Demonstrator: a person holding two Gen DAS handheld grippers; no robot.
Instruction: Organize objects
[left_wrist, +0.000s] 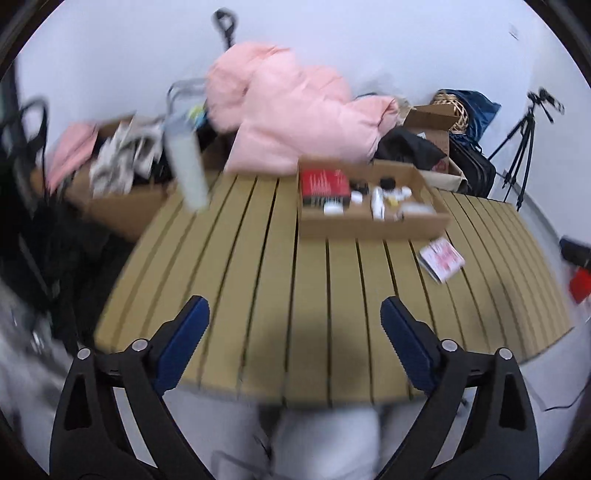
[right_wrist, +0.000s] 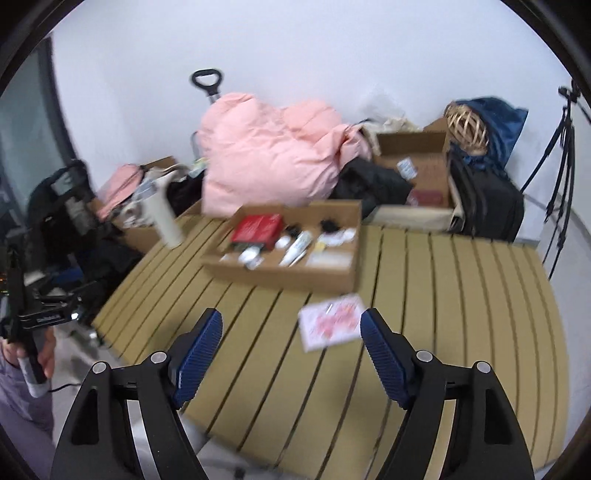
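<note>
Blue-padded fingers of the left gripper (left_wrist: 294, 306) stand wide apart at the bottom of its frame, nothing between them, over the near edge of the slatted worktop (left_wrist: 258, 266). Those of the right gripper (right_wrist: 291, 319) are likewise spread and hold nothing. A white-and-pink booklet (right_wrist: 330, 326) lies flat on the slats, mid-frame in the right view, just before the cardboard tray (right_wrist: 280, 275) of small items. A pale tumbler (right_wrist: 166, 221) stands at the worktop's upper-left corner. Behind is a pink jacket (right_wrist: 266, 158).
</note>
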